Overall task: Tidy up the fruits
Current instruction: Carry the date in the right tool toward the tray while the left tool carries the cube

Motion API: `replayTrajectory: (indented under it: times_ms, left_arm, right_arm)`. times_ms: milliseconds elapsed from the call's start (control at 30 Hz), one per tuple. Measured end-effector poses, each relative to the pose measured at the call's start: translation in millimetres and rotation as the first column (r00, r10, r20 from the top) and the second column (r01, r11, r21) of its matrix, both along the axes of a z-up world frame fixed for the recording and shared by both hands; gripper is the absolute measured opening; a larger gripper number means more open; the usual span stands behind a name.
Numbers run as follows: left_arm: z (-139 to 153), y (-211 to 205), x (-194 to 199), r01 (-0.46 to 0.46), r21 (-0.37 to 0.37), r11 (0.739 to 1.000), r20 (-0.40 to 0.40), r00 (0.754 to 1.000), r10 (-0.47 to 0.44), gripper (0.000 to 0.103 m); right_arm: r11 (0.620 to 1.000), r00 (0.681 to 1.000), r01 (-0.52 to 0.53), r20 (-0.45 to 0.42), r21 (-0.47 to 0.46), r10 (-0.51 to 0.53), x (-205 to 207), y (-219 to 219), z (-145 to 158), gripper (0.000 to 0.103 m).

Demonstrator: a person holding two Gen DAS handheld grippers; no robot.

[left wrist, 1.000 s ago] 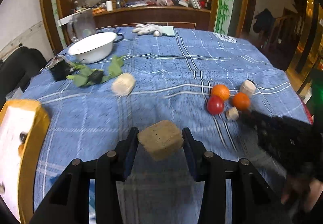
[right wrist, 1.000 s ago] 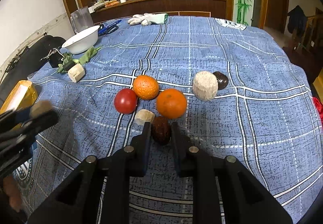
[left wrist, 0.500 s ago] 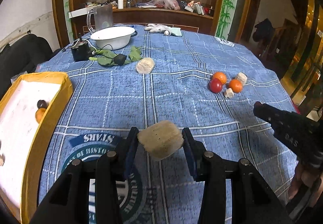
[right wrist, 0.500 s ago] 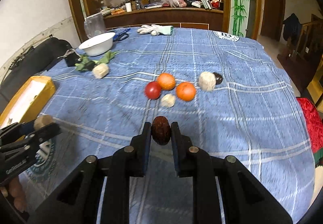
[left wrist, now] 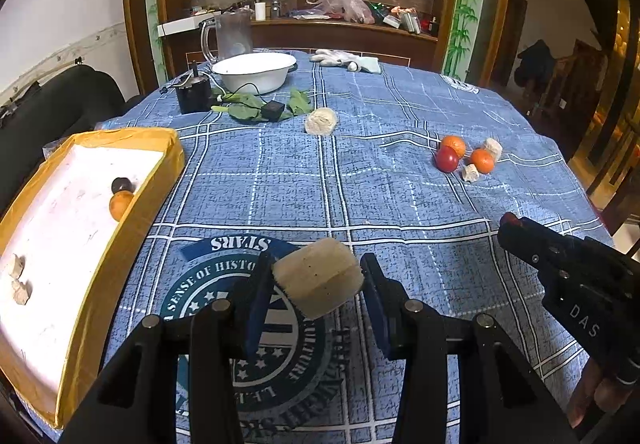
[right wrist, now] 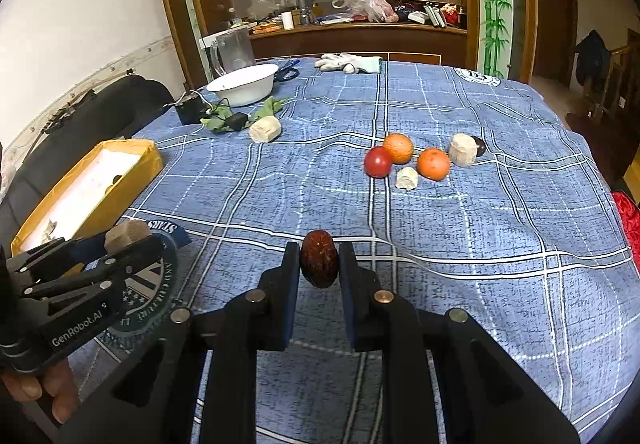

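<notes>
The left black plastic tongs (left wrist: pixel 318 298) carry blue pads (left wrist: pixel 256 308), round silver screws and white "GenRobot.AI" lettering; the right black plastic tongs (right wrist: pixel 319 268) match, lettered "DAS".

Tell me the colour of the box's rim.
Yellow, around a white inside; clearest in the left wrist view.

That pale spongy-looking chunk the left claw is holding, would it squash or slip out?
The pale chunk looks porous and matte, so it probably grips well rather than slipping. The left gripper pinches its flat sides without visible denting, so it seems fairly firm. Likely light; its blocky shape shouldn't roll.
</notes>
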State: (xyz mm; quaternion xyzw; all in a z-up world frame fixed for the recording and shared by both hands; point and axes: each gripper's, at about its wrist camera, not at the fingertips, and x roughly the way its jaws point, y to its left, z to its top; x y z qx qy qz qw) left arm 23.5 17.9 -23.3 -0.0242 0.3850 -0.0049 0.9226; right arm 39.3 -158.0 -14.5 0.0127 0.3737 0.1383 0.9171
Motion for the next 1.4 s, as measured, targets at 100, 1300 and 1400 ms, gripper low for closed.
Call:
replayTrajectory:
  times_ms: [100, 1300, 1400]
  left_arm:
    - [0.4, 5.0, -4.1, -0.008, -0.006, 1.000, 0.003, 1.000, 0.008, 0.043]
    - [1.3, 16.0, -15.6, -0.051, 0.019, 0.999, 0.001, 0.999, 0.051, 0.043]
    - [2.7, 21.7, -17.1, -0.063, 0.019, 0.998, 0.003, 0.998, 0.063, 0.043]
  right_arm:
    - [1.000, 1.000, 0.000, -0.003, -0.013, 0.000, -1.4, 4.7, -0.9, 0.021]
    - [1.000, 1.000, 0.000, -0.007, -0.024, 0.000, -8.2, 12.9, -2.4, 0.021]
    - [1.000, 1.000, -0.007, -0.006, -0.026, 0.006, -7.9, 15.5, -1.4, 0.021]
